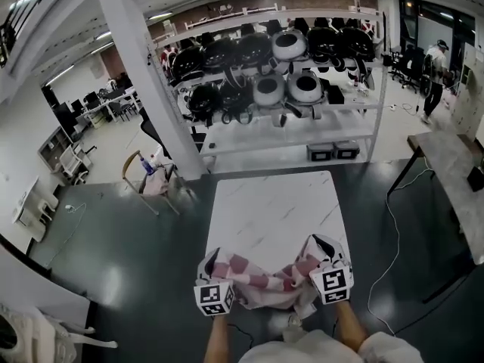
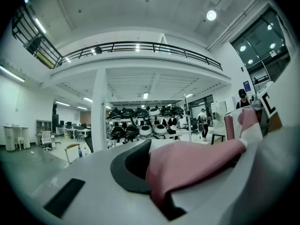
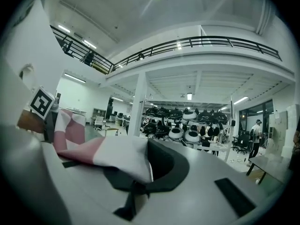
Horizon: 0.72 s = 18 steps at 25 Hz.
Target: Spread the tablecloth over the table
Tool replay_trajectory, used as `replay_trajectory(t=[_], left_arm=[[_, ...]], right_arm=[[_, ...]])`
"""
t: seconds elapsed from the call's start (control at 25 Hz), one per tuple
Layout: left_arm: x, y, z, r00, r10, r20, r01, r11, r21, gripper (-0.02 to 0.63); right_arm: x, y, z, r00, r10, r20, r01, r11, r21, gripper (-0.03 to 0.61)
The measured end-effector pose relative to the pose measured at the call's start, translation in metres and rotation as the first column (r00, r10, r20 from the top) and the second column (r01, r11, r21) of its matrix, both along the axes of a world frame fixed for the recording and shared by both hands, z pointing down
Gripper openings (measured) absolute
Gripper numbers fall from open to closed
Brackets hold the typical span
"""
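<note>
At 6 o'clock of the white surface [image 1: 268, 203], over its near edge, the pink-checked cloth [image 1: 261, 278] hangs bunched between two grippers. The left gripper [image 1: 212, 278] at 7 o'clock and the right gripper [image 1: 327, 262] at 5 o'clock each have their jaws clamped on the cloth.

Tablecloth [image 1: 261, 280] at near edge of table [image 1: 272, 203], shelf rack [image 1: 291, 144] beyond, chair [image 1: 141, 174] to the left

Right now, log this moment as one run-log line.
left gripper: shut on tablecloth | right gripper: shut on tablecloth | tablecloth: bunched between grippers at near end of table | spread: not yet done
</note>
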State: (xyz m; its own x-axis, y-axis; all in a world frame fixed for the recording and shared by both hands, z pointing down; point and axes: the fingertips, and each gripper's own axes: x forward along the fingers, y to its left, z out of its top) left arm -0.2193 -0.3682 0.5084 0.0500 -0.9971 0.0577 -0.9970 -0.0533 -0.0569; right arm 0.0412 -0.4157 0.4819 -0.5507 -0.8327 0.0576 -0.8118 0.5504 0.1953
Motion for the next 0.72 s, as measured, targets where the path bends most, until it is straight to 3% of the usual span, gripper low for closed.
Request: replay_trajectory(t=[0.4, 0.72], left_arm=[[-0.017, -0.052, 0.016, 0.998, -0.055, -0.005, 0.055, 0.998, -0.032, 0.026], [-0.085, -0.036, 0.032, 0.987, -0.157, -0.047, 0.155, 0.987, -0.047, 0.026]], right_arm=[[-0.021, -0.071, 0.025, 0.998, -0.058, 0.004, 0.058, 0.996, -0.066, 0.014], [-0.104, -0.081, 0.031, 0.984, -0.176, -0.036, 0.173, 0.982, -0.075, 0.014]])
